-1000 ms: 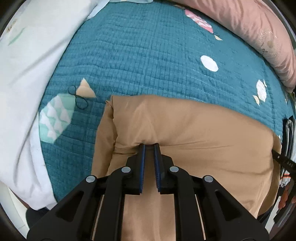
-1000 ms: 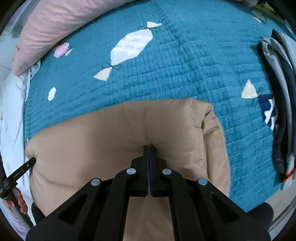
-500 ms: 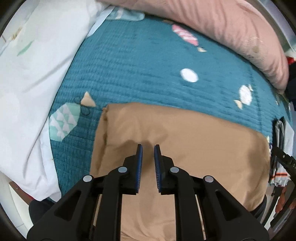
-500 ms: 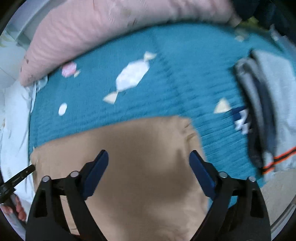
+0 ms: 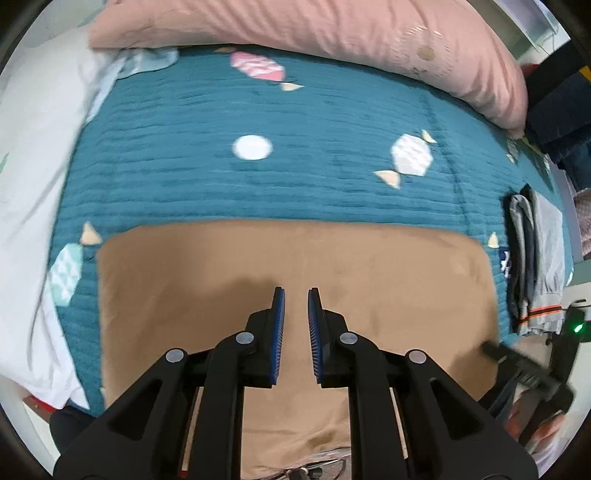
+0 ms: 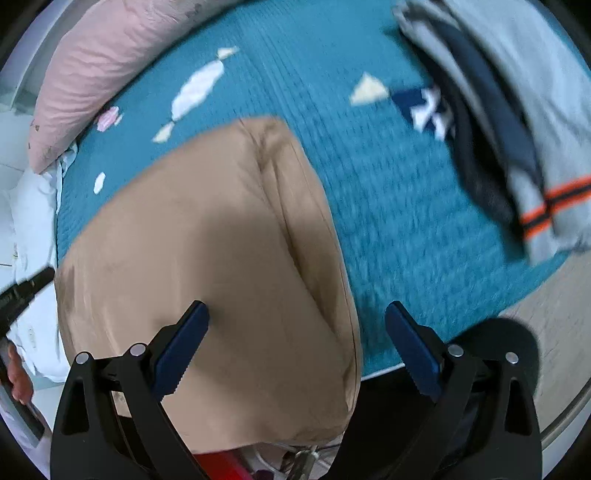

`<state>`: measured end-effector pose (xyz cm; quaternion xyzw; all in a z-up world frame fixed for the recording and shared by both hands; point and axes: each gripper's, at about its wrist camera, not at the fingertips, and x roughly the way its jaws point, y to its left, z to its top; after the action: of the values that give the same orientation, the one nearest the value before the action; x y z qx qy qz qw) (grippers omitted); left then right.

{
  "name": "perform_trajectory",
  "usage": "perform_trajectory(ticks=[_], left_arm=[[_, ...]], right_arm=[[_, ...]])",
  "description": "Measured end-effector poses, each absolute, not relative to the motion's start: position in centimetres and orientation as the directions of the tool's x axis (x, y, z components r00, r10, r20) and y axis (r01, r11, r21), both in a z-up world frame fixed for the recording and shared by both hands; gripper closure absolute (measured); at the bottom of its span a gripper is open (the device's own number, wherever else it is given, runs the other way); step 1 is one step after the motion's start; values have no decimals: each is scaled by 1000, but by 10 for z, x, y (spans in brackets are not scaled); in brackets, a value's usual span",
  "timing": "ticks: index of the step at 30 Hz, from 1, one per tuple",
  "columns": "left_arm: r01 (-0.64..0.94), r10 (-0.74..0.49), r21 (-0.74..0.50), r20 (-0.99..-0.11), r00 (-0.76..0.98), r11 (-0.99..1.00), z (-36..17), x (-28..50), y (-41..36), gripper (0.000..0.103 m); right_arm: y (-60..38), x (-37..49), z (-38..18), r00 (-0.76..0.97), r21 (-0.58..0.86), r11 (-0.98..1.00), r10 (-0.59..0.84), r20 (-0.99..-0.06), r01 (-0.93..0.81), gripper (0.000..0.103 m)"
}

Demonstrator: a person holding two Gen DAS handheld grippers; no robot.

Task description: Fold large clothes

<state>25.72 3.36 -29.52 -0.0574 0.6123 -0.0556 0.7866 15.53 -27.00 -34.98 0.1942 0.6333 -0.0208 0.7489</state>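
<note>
Both tools have let go of the tan garment [image 5: 295,258] and lifted away. Left wrist view: left tool [image 5: 295,295], jaws slightly parted and empty, hovers above the garment, which lies folded flat on the teal bed quilt [image 5: 295,110]. Right wrist view: right tool [image 6: 295,314], jaws wide and empty, straddles the garment's right folded edge. This fold looks finished.

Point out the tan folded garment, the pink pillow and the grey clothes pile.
tan folded garment [image 5: 369,266]: left wrist view, flat top layer.
pink pillow [image 5: 332,33]: left wrist view, middle of its long body.
grey clothes pile [image 6: 524,92]: right wrist view, grey upper layer.
</note>
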Motion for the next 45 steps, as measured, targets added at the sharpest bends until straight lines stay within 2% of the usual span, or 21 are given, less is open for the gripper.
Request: perform_trajectory(ticks=[1,3,5,7,10,11,13,20,23,25,27,30,32,34,37,42,45], left_arm=[[21,-160,-159,-957,244,987,-295,260,28,90],[27,-167,-166,-955,243,986,-295,269,16,90],[25,-185,-184,-954,238,983,-298,280,6,90],[5,-207,-211,-953,219,978,-308,293,0,90],[-26,-267,-271,-957,111,962,-352,312,-4,91],[-68,-242,-247,-968,70,967,-375,317,-4,97],[-92,-259,-267,-962,89,959,-389,322,0,98],[8,-216,-217,-971,100,976,-348,303,-8,102],[29,-153,-151,-986,66,988,-338,271,-7,102],[33,-167,-166,-985,48,986,-341,254,-8,102],[10,-175,-175,-984,-12,984,-364,237,-7,102],[-61,-207,-206,-978,-3,977,-396,239,3,103],[-98,-220,-217,-975,-24,971,-391,242,9,103],[-44,-178,-177,-984,-24,983,-374,234,3,103],[-2,-186,-186,-981,-50,982,-364,206,0,103],[-25,-176,-174,-981,-84,984,-412,179,5,101],[-13,-162,-161,-981,-105,987,-391,173,2,101]], right_arm=[[-270,152,-355,189,284,916,237,-953,283,31],[-269,148,-361,188,354,888,309,-932,295,49],[-267,147,-363,193,352,890,306,-932,291,53],[-265,149,-369,191,348,891,302,-934,292,53],[-260,154,-377,184,346,891,302,-935,294,53],[-260,155,-378,184,348,888,304,-935,300,52],[-260,159,-381,179,354,882,312,-933,310,50],[-260,162,-381,167,341,889,303,-938,307,50],[-261,162,-381,170,345,886,305,-937,309,49],[-261,162,-381,172,342,889,302,-938,304,47],[-260,161,-383,181,337,894,294,-939,296,45],[-256,162,-383,183,316,902,272,-945,293,41],[-250,163,-383,181,290,913,246,-952,288,40],[-250,163,-383,181,282,914,237,-954,290,39],[-250,163,-383,186,282,914,235,-954,292,39],[-249,163,-384,183,280,914,233,-955,295,37],[-246,163,-384,179,263,922,218,-959,286,36]])
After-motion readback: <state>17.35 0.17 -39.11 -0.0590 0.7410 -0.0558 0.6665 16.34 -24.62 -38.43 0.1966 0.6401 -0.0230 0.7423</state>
